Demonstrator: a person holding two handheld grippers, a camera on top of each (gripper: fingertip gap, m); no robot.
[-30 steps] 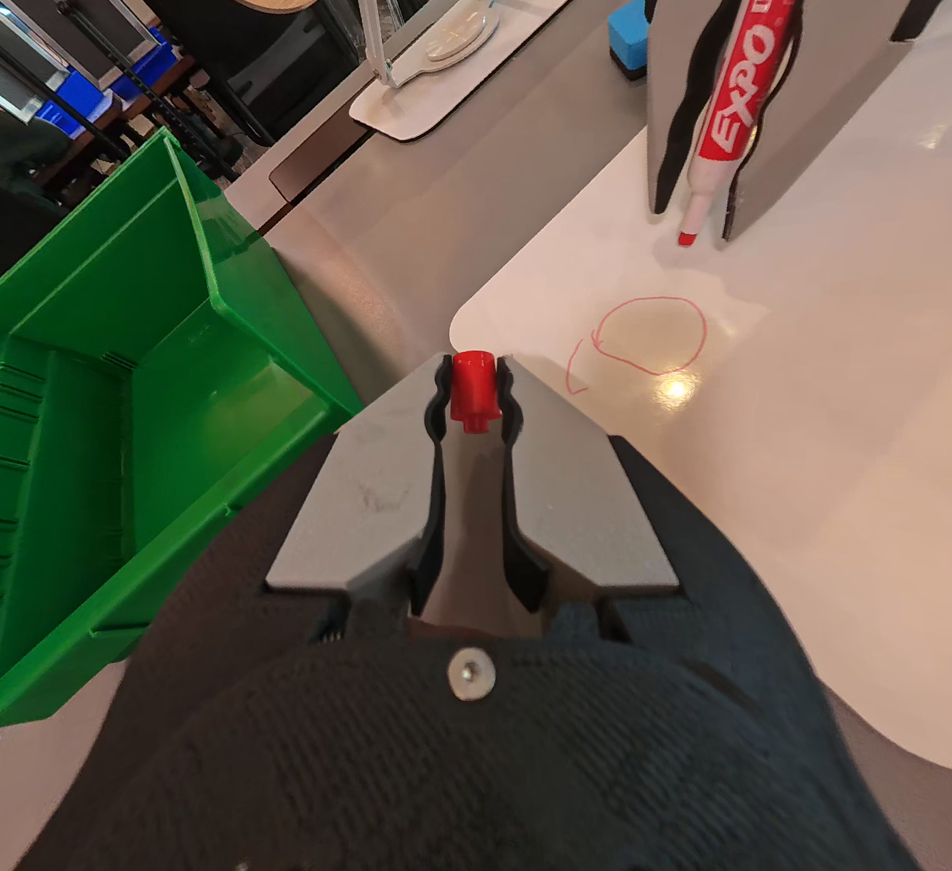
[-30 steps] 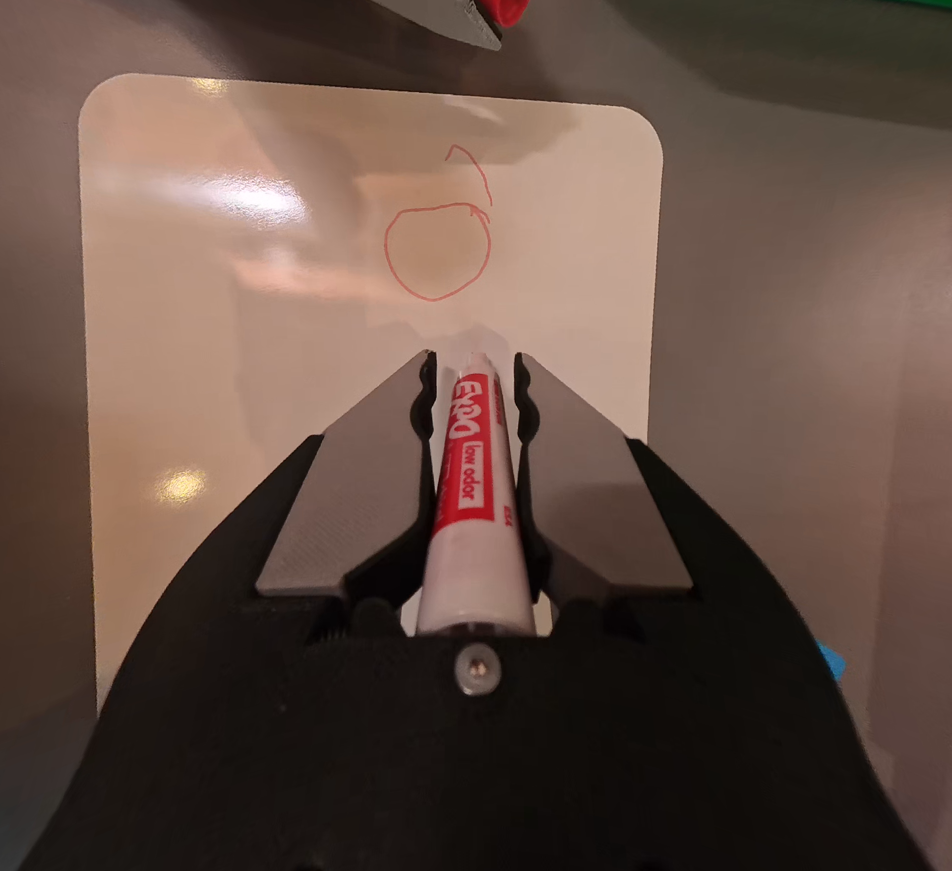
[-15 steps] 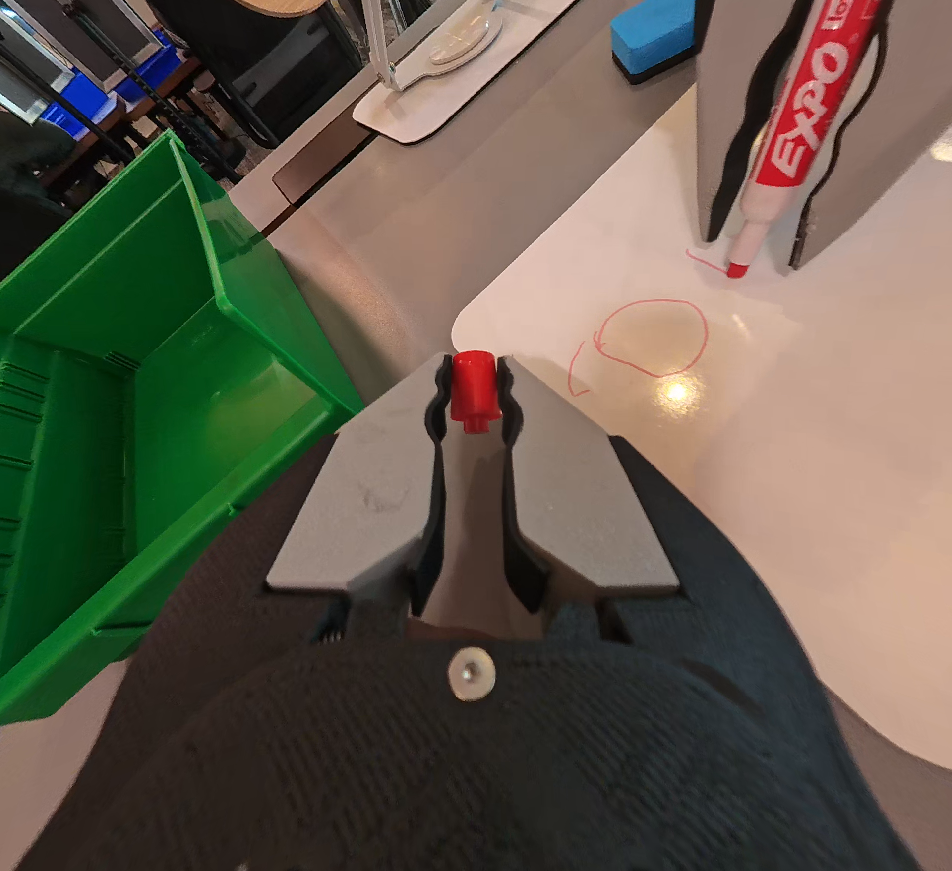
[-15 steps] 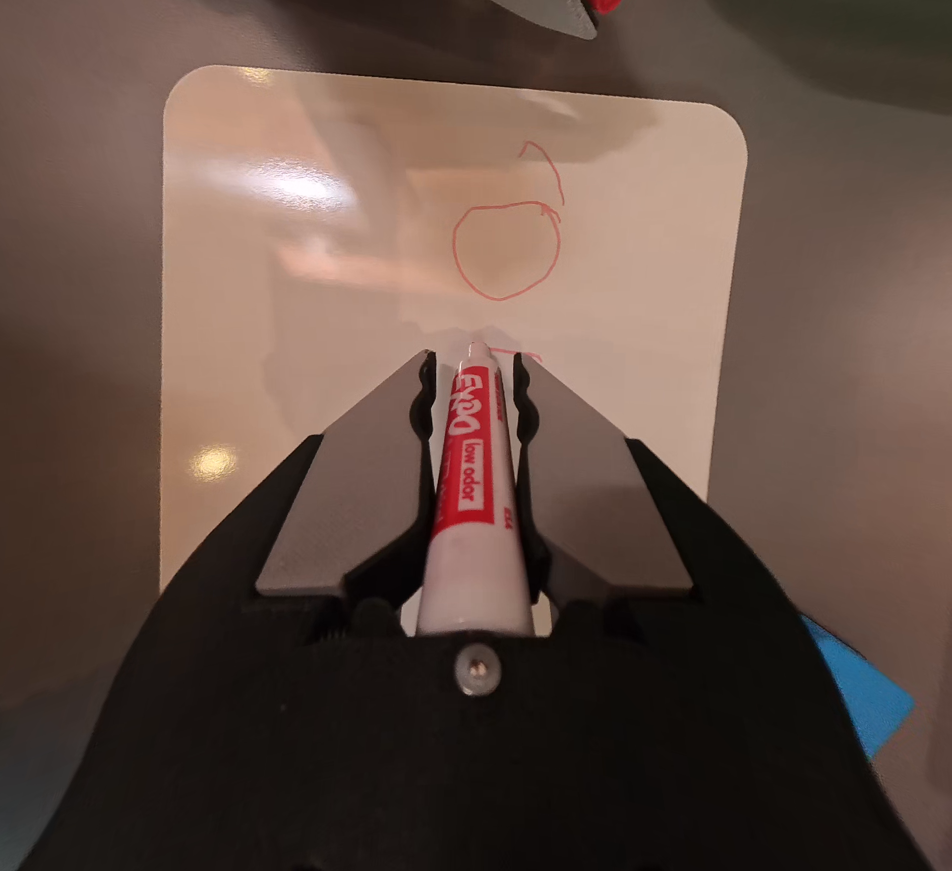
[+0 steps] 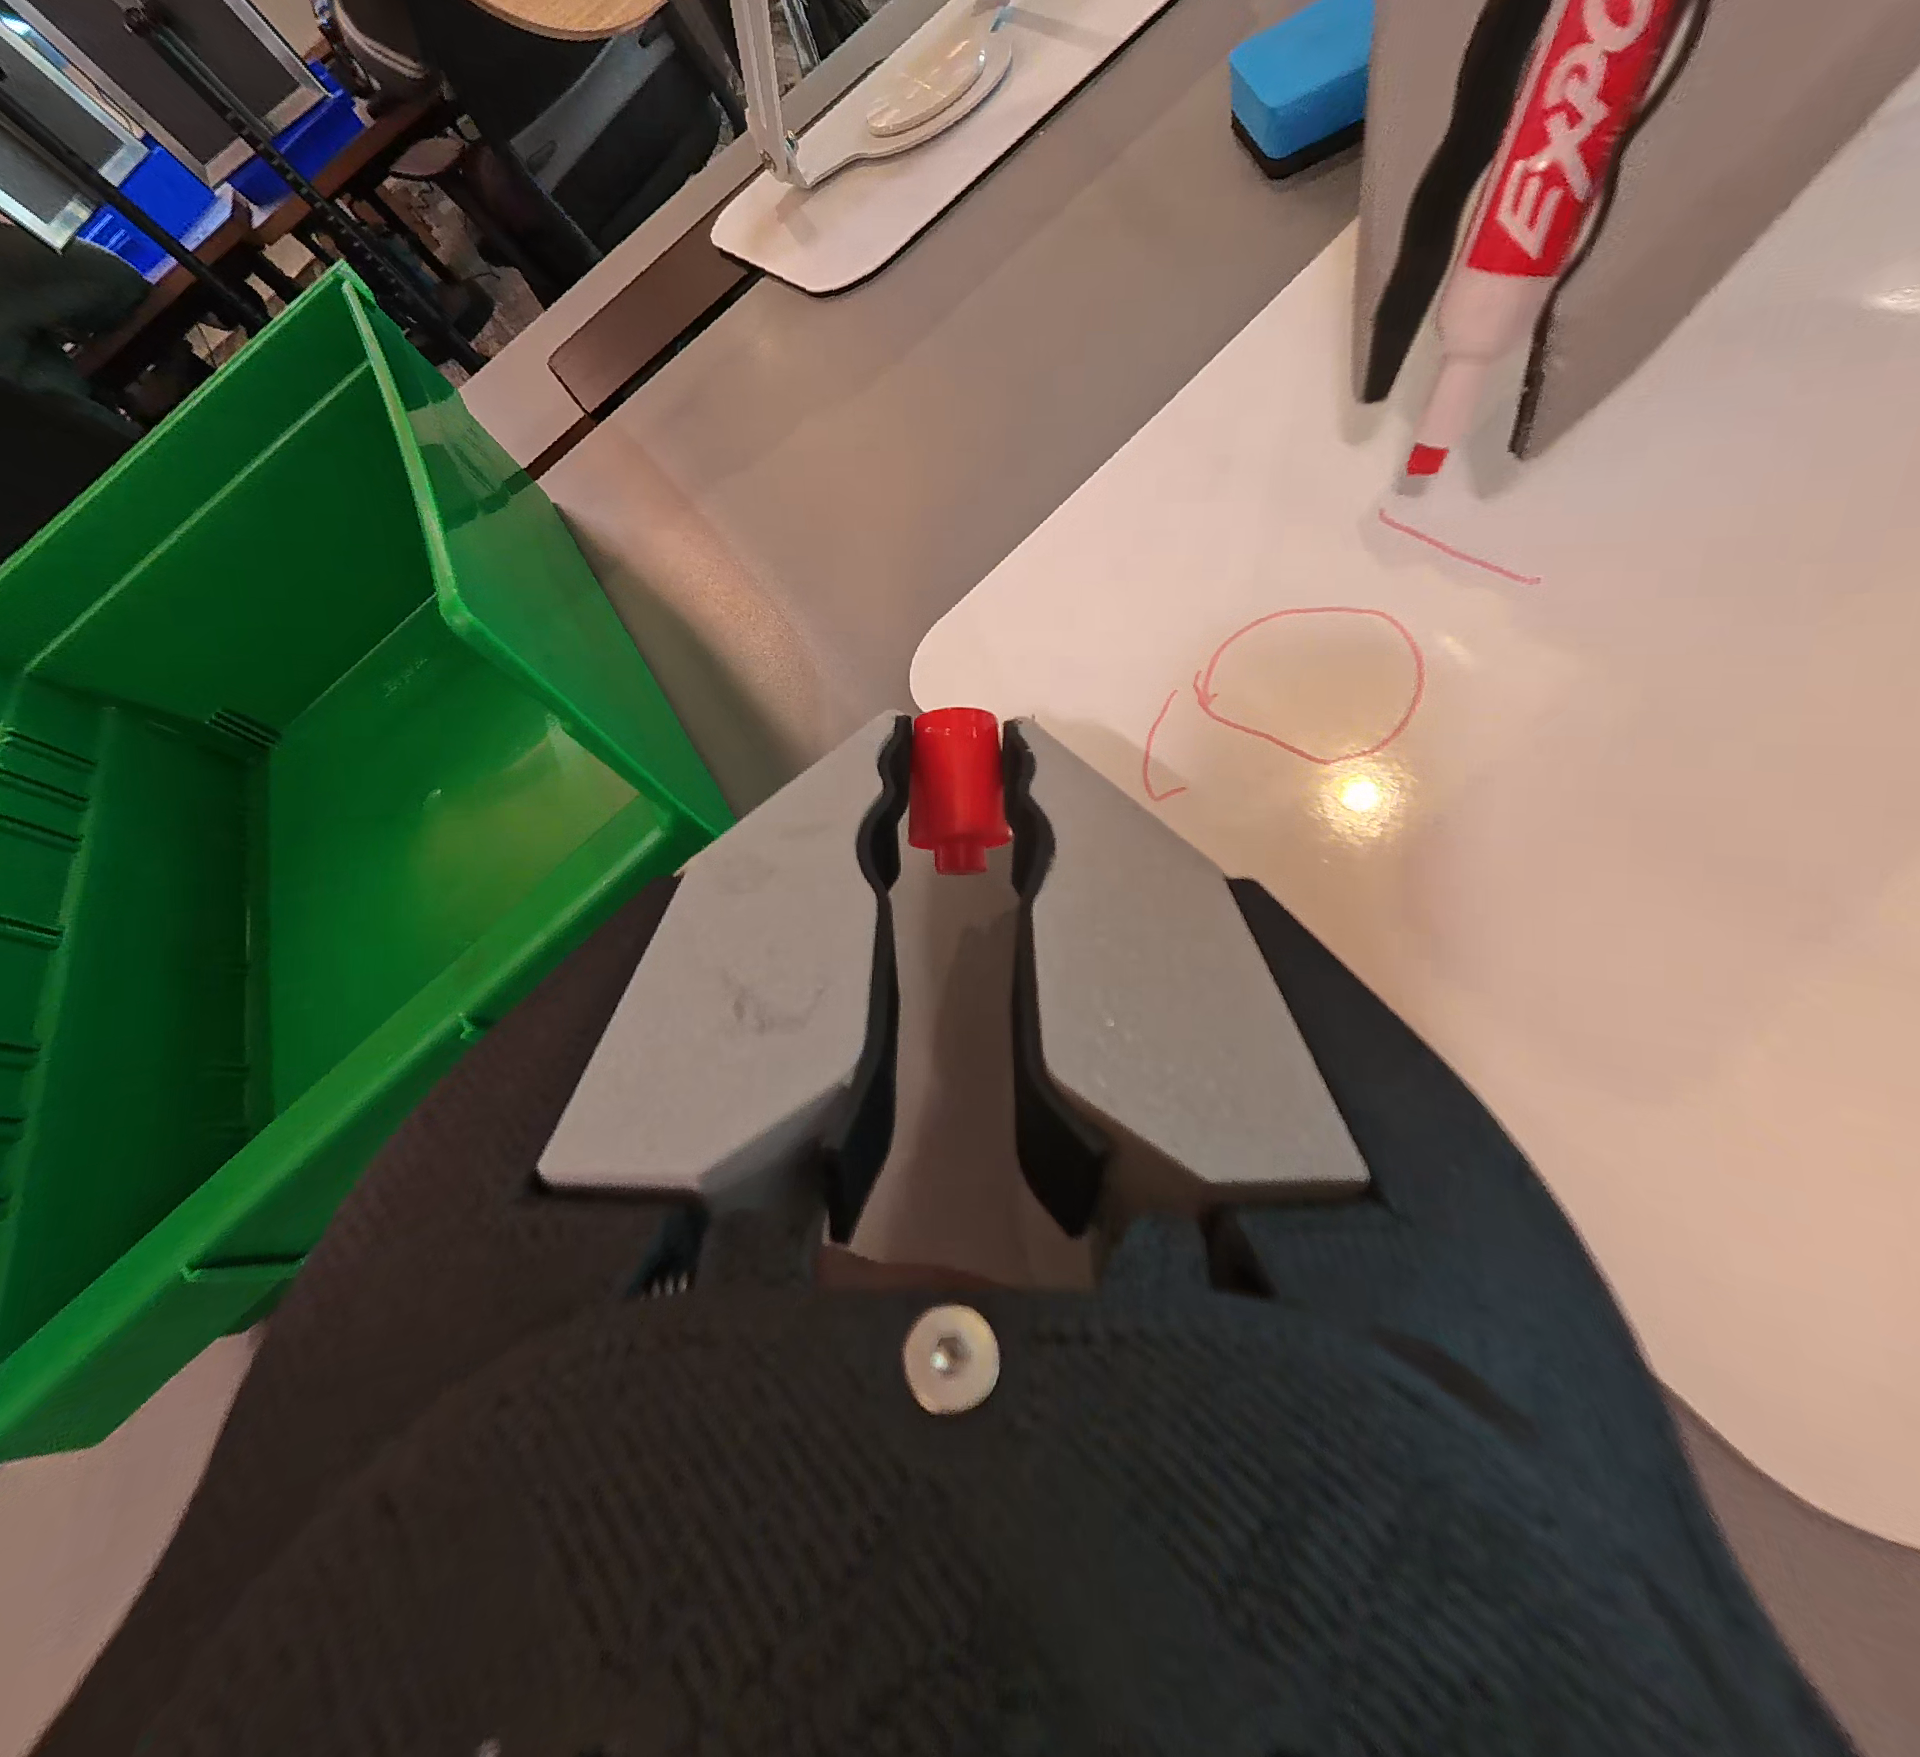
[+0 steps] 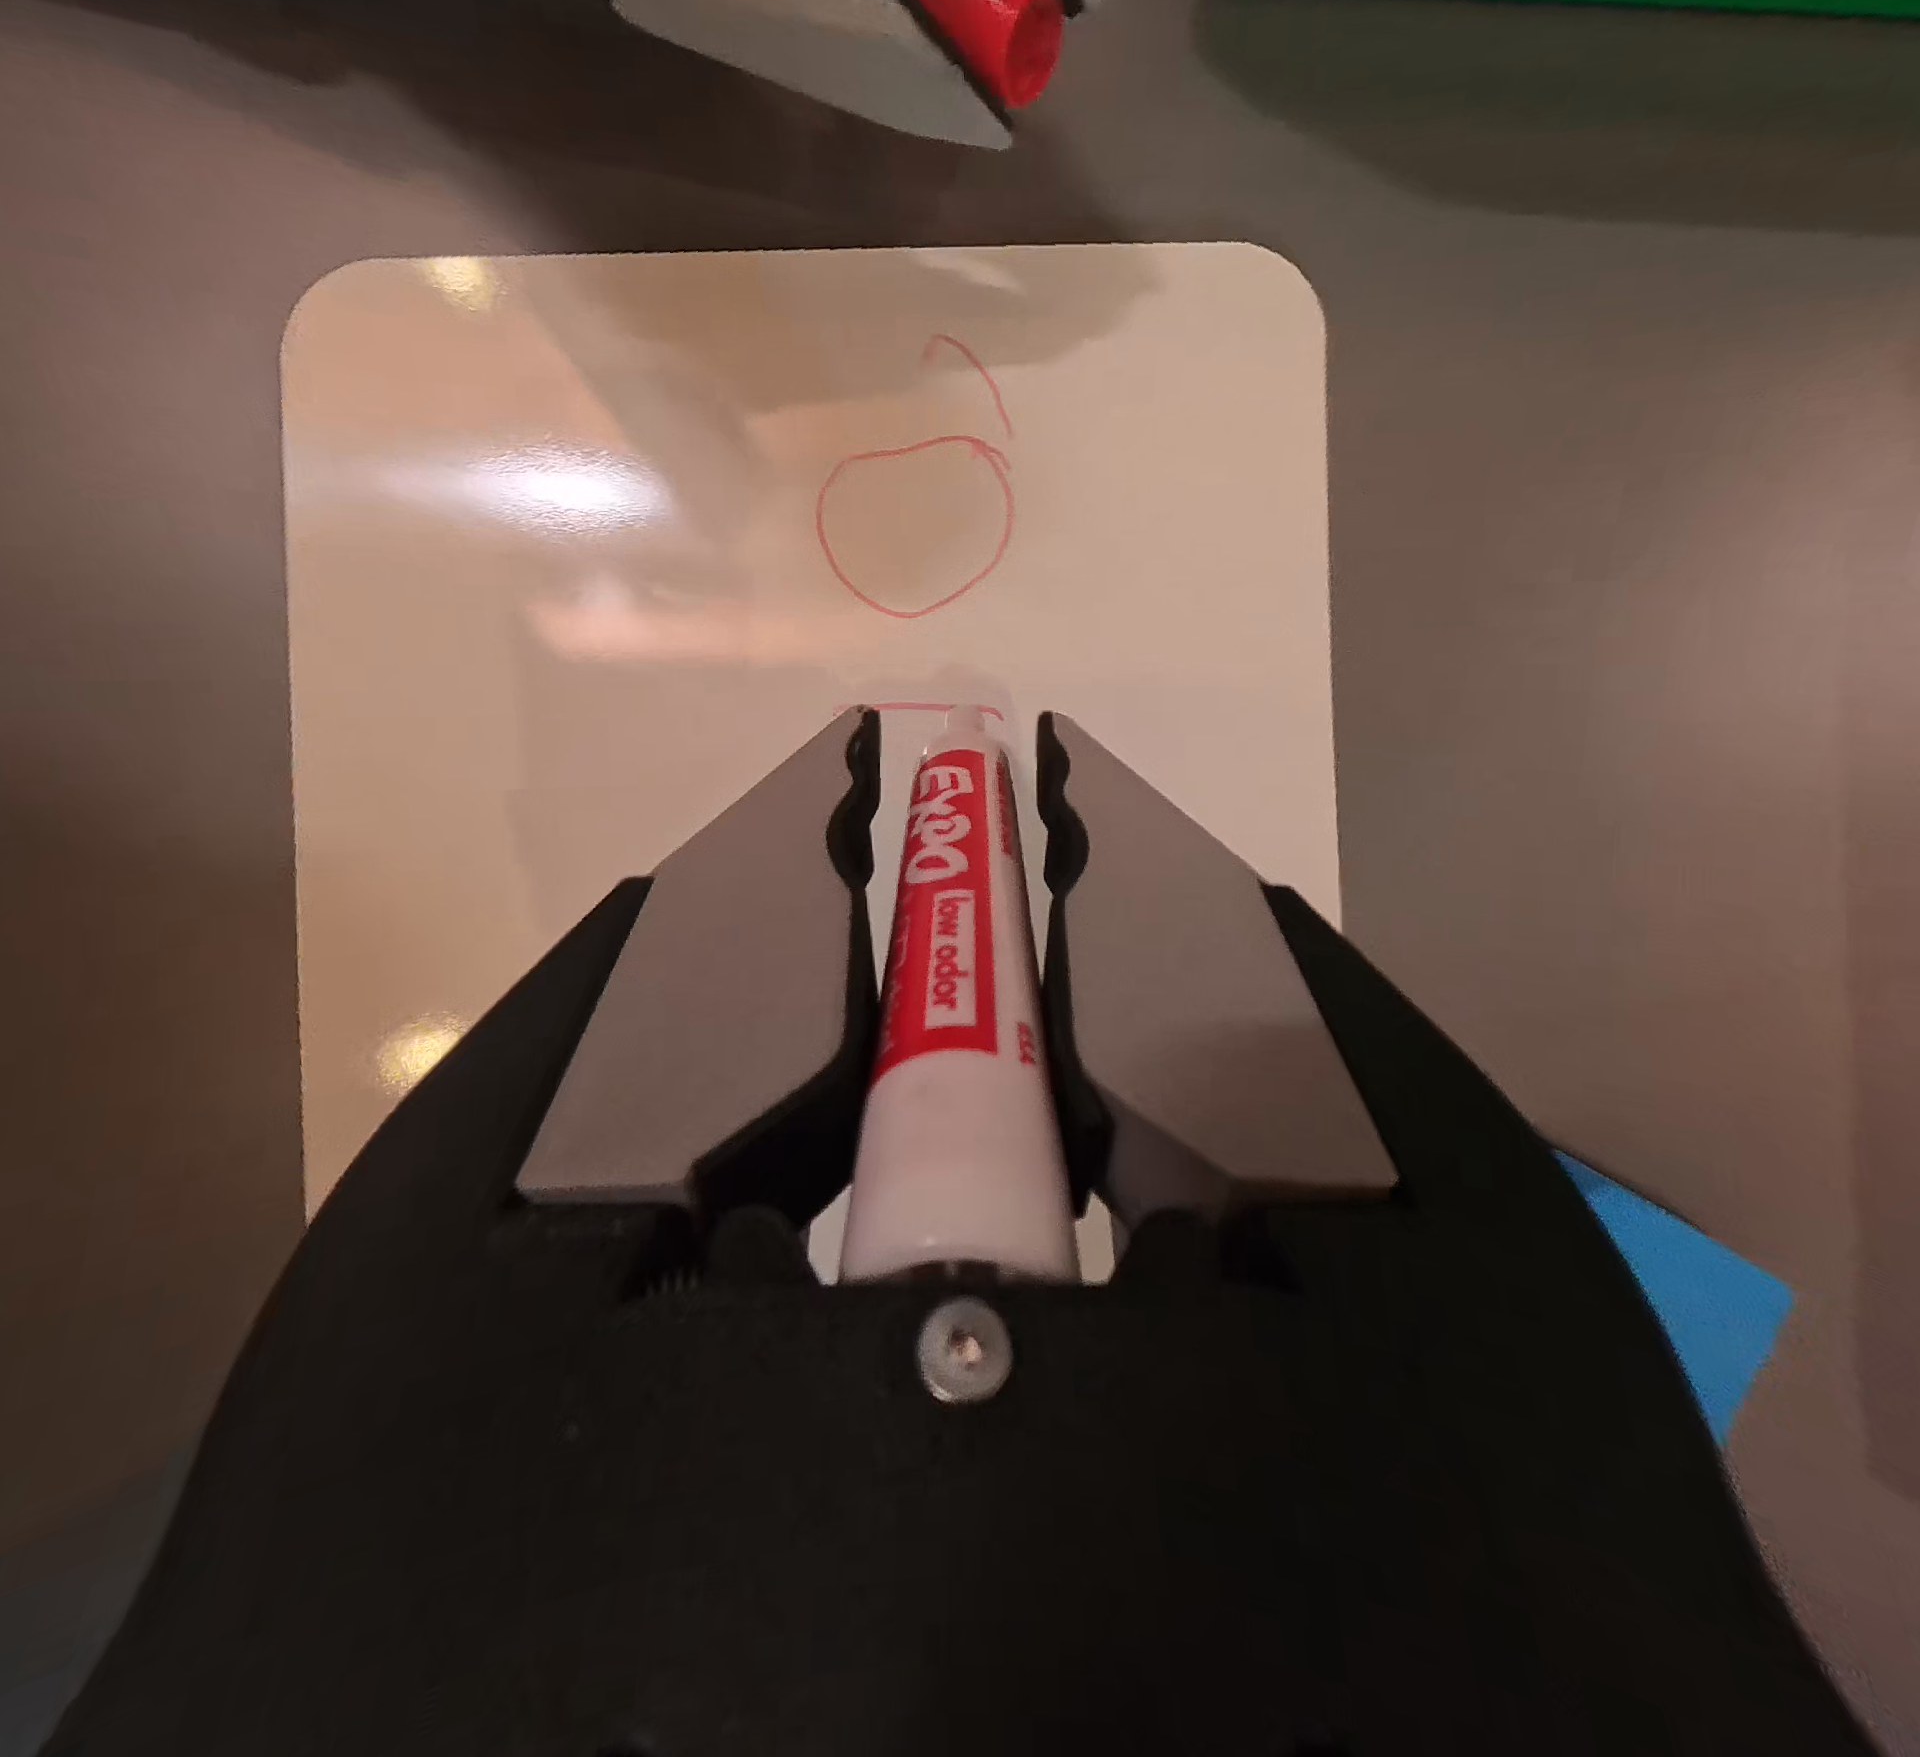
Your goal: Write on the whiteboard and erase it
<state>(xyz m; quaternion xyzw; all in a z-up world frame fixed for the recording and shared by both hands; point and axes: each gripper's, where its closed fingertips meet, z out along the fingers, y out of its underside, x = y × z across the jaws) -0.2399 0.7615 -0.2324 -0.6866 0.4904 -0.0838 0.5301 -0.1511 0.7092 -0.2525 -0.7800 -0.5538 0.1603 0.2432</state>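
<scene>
- White, glossy, round-cornered whiteboard (image 6: 520,772) lies flat on the grey table (image 5: 935,377). On it: a red loop with a short hooked tick beside it (image 6: 914,523), and nearer me a short straight red stroke (image 5: 1455,554).
- Red-and-white dry-erase marker (image 6: 956,928) sits lengthwise in my right tongs (image 6: 951,720), clamped on the barrel, tip down. From the left wrist view the red tip (image 5: 1425,458) is at the stroke's end; touching or just lifted, I cannot tell.
- To write well, I judge: keep the marker steep, press lightly, move the whole tongs evenly so the line stays unbroken and the barrel does not slip.
- My left tongs (image 5: 956,731) pinch the small red marker cap (image 5: 956,793) narrowly, held just off the board's corner, clear of the writing.
- Blue felt-bottomed eraser block (image 5: 1299,76) waits on the table beyond the board, untouched; erasing is not yet begun.
- Green plastic bin (image 5: 260,772), open-topped, beside the board: nothing visible inside.
- White lamp base (image 5: 966,107) farther back.
</scene>
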